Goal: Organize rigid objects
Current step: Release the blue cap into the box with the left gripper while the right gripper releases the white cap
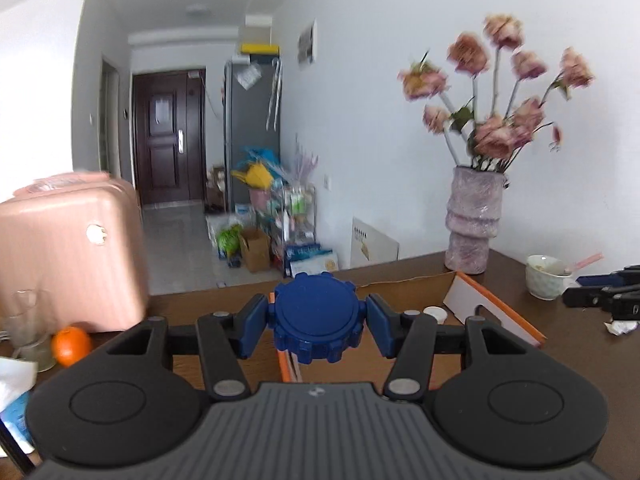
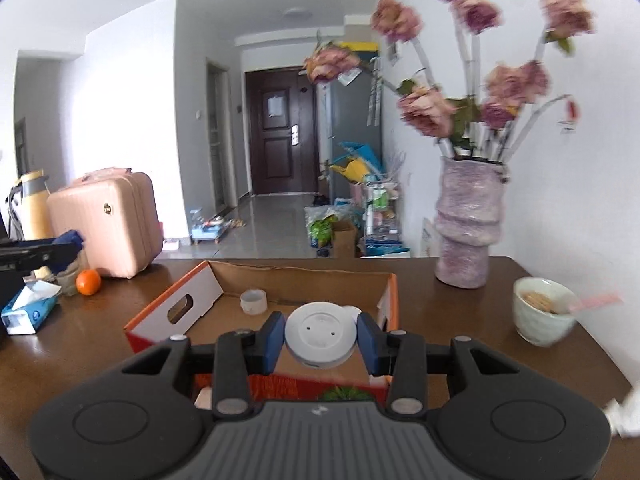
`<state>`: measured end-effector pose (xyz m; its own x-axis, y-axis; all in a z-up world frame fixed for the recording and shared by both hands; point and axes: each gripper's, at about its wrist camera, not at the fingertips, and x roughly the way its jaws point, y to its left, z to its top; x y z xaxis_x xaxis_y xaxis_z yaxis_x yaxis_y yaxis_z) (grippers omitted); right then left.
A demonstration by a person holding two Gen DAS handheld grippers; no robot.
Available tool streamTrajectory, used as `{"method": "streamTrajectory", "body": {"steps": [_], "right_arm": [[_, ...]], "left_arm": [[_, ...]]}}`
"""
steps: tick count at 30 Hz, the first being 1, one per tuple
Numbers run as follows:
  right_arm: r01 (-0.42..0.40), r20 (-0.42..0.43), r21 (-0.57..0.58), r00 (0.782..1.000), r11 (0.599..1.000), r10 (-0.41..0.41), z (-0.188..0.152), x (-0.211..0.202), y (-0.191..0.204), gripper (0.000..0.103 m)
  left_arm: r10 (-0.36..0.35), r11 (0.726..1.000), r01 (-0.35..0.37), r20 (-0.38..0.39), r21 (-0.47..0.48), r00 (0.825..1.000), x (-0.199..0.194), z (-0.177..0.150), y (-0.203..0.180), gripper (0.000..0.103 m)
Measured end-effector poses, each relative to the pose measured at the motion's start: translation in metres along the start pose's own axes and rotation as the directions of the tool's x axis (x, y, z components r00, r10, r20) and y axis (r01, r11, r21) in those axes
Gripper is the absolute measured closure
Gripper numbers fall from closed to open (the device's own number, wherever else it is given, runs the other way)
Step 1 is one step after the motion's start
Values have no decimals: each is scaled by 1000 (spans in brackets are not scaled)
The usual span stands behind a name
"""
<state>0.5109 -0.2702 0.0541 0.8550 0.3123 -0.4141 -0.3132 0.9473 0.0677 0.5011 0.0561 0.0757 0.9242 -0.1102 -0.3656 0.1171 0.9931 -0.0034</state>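
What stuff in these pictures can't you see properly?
- Cardboard box floor, left wrist view: hidden by the blue lid.
- Flowers, right wrist view: blurred.
- Cup contents, right wrist view: too blurred to name.
- White lid's underside, right wrist view: faces away.

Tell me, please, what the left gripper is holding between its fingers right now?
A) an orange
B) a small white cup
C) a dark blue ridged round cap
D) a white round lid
C: in the left wrist view the left gripper is closed on the dark blue ridged cap; the white round lid sits in the right gripper.
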Motion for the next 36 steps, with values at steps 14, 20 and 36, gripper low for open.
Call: {"method": "streamTrajectory", "body": {"steps": [14, 20, 36], "right_arm": [[7, -298, 17, 955, 1000, -2, 39, 236, -21, 64], [2, -434, 9, 901, 1000, 2, 36, 297, -15, 62], [42, -362, 5, 931, 999, -38, 74, 210, -21, 43]], "left_arm": [[-56, 998, 32, -445, -61, 894, 230, 4, 18, 48], [-55, 998, 52, -510, -21, 859, 254, -3, 13, 47], [-47, 999, 36, -427, -33, 903, 160, 47, 6, 29]]}}
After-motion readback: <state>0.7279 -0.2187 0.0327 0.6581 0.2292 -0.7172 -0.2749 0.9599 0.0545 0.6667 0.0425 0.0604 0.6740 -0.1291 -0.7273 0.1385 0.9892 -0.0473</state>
